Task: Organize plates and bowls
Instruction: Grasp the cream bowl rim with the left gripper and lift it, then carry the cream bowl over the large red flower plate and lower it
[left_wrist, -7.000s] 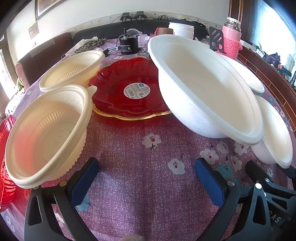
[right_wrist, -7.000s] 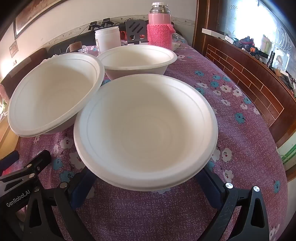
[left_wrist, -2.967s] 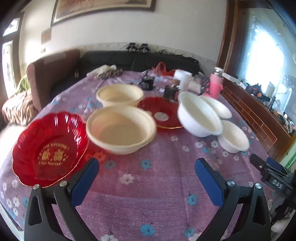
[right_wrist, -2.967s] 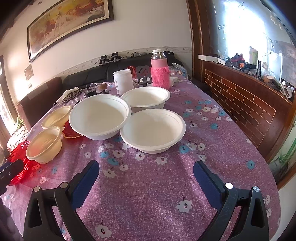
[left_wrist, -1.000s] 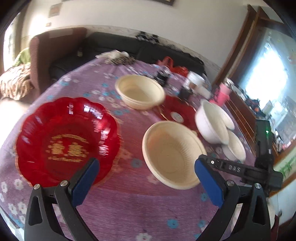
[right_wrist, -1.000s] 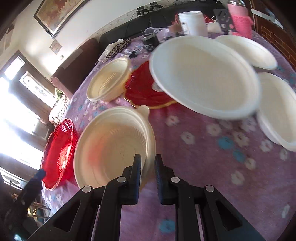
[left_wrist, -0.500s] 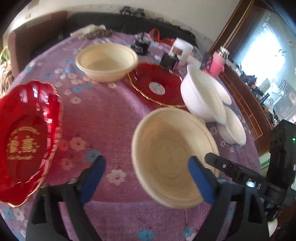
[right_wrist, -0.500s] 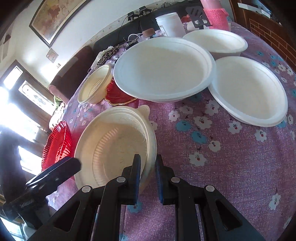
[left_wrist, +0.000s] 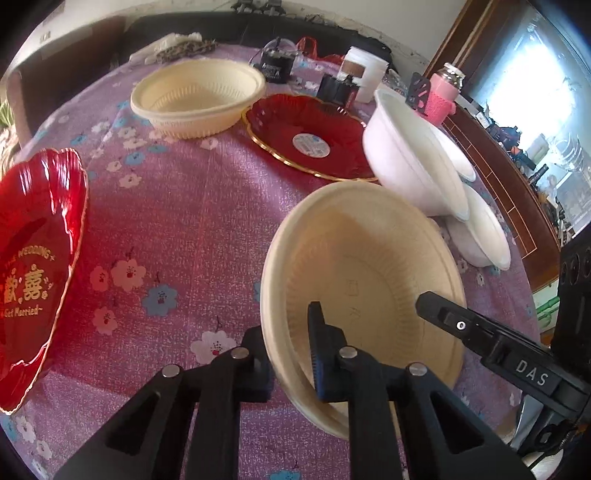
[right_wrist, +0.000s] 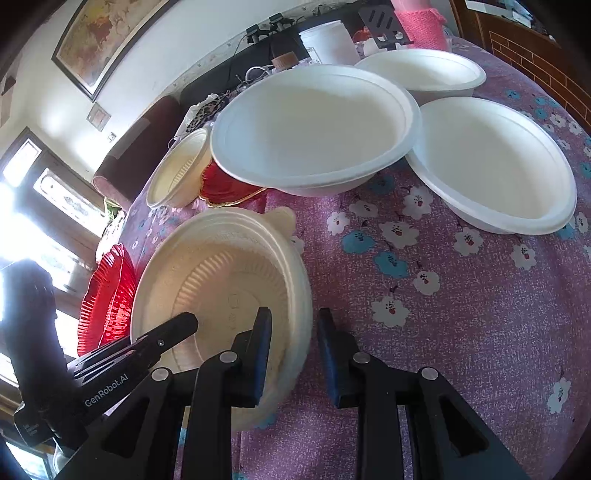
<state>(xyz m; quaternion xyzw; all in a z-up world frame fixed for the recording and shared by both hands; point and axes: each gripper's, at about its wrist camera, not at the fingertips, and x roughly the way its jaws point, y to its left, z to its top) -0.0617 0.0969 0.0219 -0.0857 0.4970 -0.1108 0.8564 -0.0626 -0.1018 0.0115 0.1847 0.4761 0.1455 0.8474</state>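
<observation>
Both grippers have hold of the same cream bowl. The left gripper is pinched onto its near-left rim, one finger outside the wall and one inside. The right gripper straddles the opposite rim, but its jaws look partly parted, so whether it truly clamps the wall cannot be told from this angle. The bowl sits low over the tablecloth, tilted, between the wedding plate on the left and the white bowl on the right.

The main risk is the thin, ribbed plastic wall. Two grips pulling in different directions could flex or crack the rim, or pop it out of one jaw. If the right grip is loose, the bowl may swing on the left pinch alone and drop.

A second cream bowl stands far back beside the stickered plate. Carrying the held bowl there to nest it would cross that plate, and a low or tilted pass could clip its edge.
</observation>
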